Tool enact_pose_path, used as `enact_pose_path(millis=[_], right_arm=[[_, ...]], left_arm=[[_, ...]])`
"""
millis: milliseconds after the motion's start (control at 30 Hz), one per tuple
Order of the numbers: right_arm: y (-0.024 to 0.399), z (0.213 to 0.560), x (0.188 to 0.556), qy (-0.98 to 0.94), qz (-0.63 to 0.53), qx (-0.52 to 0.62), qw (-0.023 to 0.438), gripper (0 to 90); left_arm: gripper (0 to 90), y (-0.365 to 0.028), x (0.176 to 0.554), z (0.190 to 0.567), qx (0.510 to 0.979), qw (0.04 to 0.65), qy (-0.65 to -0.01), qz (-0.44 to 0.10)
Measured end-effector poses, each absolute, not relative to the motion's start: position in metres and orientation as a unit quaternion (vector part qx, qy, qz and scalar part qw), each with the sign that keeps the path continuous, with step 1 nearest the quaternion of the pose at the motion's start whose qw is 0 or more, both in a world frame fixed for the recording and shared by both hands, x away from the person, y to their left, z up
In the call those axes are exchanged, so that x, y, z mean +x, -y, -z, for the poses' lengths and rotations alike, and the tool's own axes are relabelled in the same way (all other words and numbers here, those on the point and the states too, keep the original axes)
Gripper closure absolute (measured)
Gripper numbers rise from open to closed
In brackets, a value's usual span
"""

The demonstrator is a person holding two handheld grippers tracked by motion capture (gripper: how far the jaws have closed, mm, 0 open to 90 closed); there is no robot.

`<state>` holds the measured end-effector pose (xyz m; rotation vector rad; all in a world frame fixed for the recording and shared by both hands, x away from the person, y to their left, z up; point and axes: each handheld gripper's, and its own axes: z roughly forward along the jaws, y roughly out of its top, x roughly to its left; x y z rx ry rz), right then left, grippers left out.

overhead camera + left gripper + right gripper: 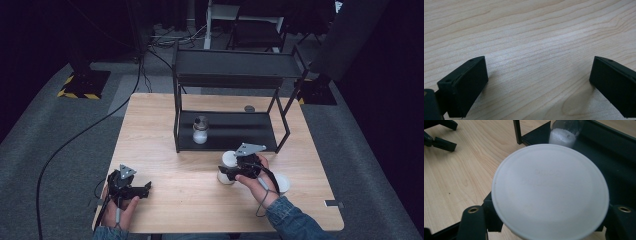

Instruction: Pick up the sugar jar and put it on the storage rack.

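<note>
A white round plastic jar is clamped in the right gripper, ready to be lifted

Nearest, the left gripper (131, 186) is rested on the pale wooden table (165, 150) with its jaws wide apart and nothing between them; the right gripper (231, 171) is closed on the white round plastic jar (550, 190), with another white jar (230, 158) just behind and a white cup (281, 183) beside the hand. The pick-up looks done, the putting away is left. Faint raised writing on the lid cannot be read. Farther off, one clear glass jar of white powder (200, 130) is stood on the black metal shelf rack (227, 130)
</note>
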<state>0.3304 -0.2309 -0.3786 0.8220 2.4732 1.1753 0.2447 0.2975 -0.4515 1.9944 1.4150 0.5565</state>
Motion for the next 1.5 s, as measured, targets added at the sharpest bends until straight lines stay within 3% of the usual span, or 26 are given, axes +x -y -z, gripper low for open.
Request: enact_pose_path(millis=[467, 1500], right_arm=[[0.229, 0.372, 0.323, -0.855, -0.407, 0.284, 0.15, 33.5], [0.249, 0.306, 0.331, -0.844, -0.434, 0.277, 0.152, 33.5]], left_arm=[[1.7, -0.298, 0.245, 0.452, 0.755, 0.312, -0.536, -0.211], [1.7, -0.298, 0.245, 0.452, 0.756, 0.312, -0.536, -0.211]])
